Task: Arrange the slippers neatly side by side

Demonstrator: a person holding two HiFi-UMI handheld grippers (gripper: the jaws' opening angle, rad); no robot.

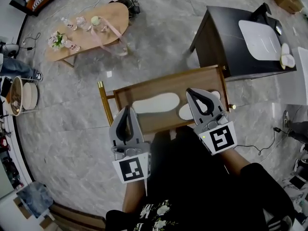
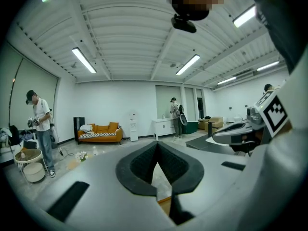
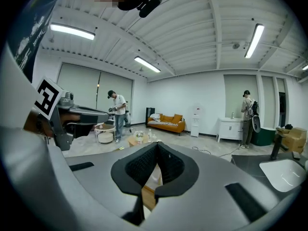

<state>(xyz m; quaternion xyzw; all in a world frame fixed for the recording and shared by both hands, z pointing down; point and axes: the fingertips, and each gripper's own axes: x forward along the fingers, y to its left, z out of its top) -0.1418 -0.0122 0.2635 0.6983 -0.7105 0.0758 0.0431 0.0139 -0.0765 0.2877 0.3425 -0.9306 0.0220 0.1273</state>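
Two white slippers lie on a low wooden rack (image 1: 144,86) in the head view. One slipper (image 1: 155,103) lies lengthwise in the rack's middle. The other slipper (image 1: 184,112) is to its right, partly hidden under my right gripper (image 1: 189,91). That gripper is shut and empty, held above the rack's right part. My left gripper (image 1: 127,108) is also shut and empty, with its tip over the rack's near left edge. In the left gripper view the left gripper (image 2: 157,144) has its jaws together. The right gripper (image 3: 157,144) shows the same in its own view.
A black table (image 1: 219,40) with a white board stands behind the rack on the right. An oval wooden coffee table (image 1: 103,25) with bottles and flowers is far left. A round basket (image 1: 18,96) sits at the left edge. People stand near an orange sofa (image 2: 99,133).
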